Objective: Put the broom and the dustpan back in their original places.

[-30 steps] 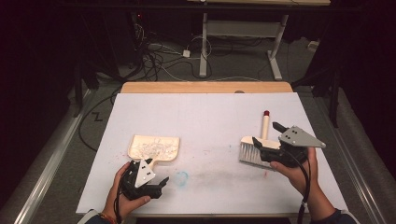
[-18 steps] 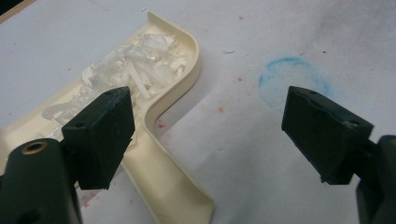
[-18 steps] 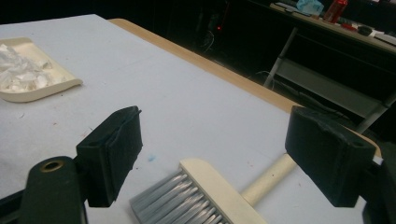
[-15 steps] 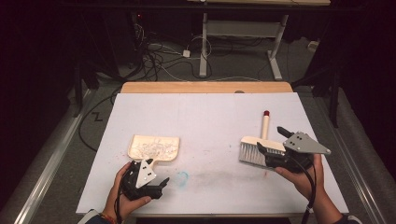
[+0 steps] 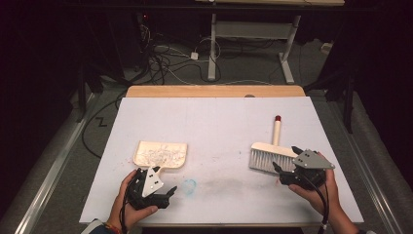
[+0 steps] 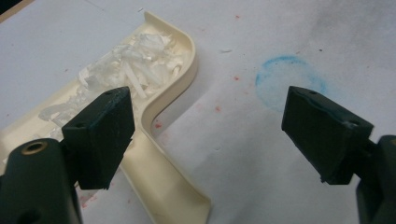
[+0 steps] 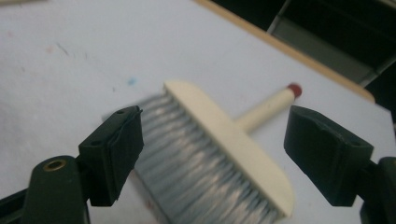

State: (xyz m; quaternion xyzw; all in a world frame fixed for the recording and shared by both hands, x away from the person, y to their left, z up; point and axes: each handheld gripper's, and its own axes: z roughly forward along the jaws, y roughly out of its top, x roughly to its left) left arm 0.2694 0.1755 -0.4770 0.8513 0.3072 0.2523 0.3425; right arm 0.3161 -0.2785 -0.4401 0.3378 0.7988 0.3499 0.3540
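A cream dustpan (image 5: pixel 160 154) holding white scraps lies at the left of the white table (image 5: pixel 214 122). My left gripper (image 5: pixel 168 195) hovers just in front of it, open and empty. In the left gripper view the dustpan (image 6: pixel 159 88) and its handle run under the left jaw, and the left gripper (image 6: pixel 210 135) is over bare table. A cream brush (image 5: pixel 270 156) with grey bristles and a red-tipped handle lies flat at the right. My right gripper (image 5: pixel 284 161) is open at the bristle edge. In the right gripper view the brush (image 7: pixel 224 140) lies beyond the spread jaws of the right gripper (image 7: pixel 215 154).
A faint blue ring stain (image 5: pixel 190 185) marks the sheet beside the left gripper, also visible as the blue ring stain (image 6: pixel 289 81). A wooden strip (image 5: pixel 214 91) runs along the table's far edge. Cables and desk legs stand on the dark floor beyond.
My right gripper has drawn back a little toward the front edge, away from the brush, which stays where it lay. The left gripper and dustpan have not moved.
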